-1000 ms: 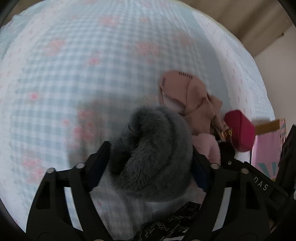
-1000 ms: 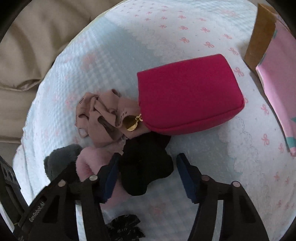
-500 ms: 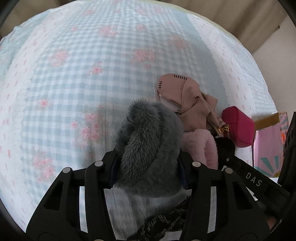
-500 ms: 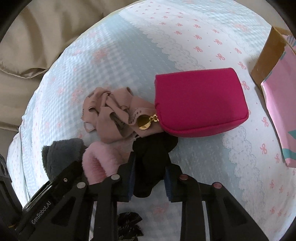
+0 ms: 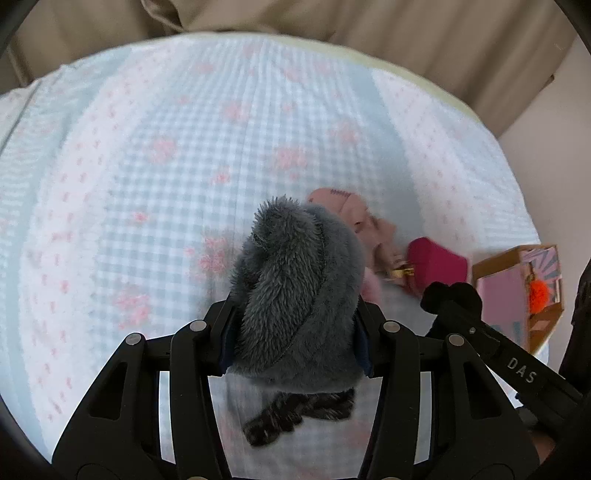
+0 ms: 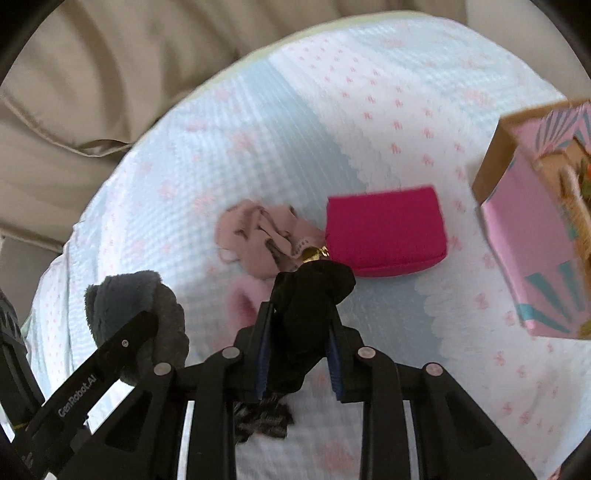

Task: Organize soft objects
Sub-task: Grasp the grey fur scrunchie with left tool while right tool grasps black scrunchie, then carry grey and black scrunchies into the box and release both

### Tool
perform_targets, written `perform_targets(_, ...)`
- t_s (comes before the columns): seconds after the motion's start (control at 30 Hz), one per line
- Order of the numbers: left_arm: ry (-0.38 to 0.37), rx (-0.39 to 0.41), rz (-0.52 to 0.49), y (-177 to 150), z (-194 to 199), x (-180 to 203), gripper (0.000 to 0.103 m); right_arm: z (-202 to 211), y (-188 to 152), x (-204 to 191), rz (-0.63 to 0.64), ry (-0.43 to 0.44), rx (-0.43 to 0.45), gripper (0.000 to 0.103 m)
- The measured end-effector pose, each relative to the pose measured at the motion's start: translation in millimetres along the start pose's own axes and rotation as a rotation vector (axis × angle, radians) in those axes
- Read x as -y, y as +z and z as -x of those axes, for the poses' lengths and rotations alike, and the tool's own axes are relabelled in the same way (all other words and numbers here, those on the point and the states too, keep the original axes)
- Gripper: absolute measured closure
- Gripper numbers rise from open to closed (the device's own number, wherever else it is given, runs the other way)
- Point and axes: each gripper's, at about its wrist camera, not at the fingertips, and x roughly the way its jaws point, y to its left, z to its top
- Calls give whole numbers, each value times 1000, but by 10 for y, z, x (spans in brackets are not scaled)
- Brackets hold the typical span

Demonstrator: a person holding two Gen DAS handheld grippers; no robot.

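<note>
Both grippers are loaded! The left gripper (image 5: 295, 328) is clenched on the grey furry scrunchie (image 5: 295, 288), carried above the checked bedspread (image 5: 147, 184). The right gripper (image 6: 297, 354) is clamped on the black scrunchie (image 6: 310, 302). On the bed beyond it lie a pink fluffy scrunchie (image 6: 242, 301), a beige crumpled cloth (image 6: 262, 236) and a magenta pouch (image 6: 384, 230), packed close together. A dark patterned scrunchie (image 6: 262, 419) lies near, under the fingers. Far right, a pink box (image 6: 535, 240) stands near the bed's edge. Wide open bedspread stretches left and far, up to the beige curtain (image 5: 332, 18).
</note>
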Motion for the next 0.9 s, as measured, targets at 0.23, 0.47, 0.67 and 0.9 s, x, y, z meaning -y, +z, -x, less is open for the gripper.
perform_targets(0.23, 26, 68, 8, -32, 707, 300, 57, 889, 116, -77, 121, 34, 70, 79)
perform_targets(0.47, 41, 136, 26, -107, 1459, 760, 57, 1757, 242, 21, 258, 51, 149, 79)
perform_targets(0.67, 44, 163, -2, -294, 1979, 1341, 57, 2411, 311, 311, 329, 51, 197, 79)
perform_targets(0.9, 26, 201, -33, -477, 2209, 2171, 57, 2868, 414, 856, 387, 42, 227, 79)
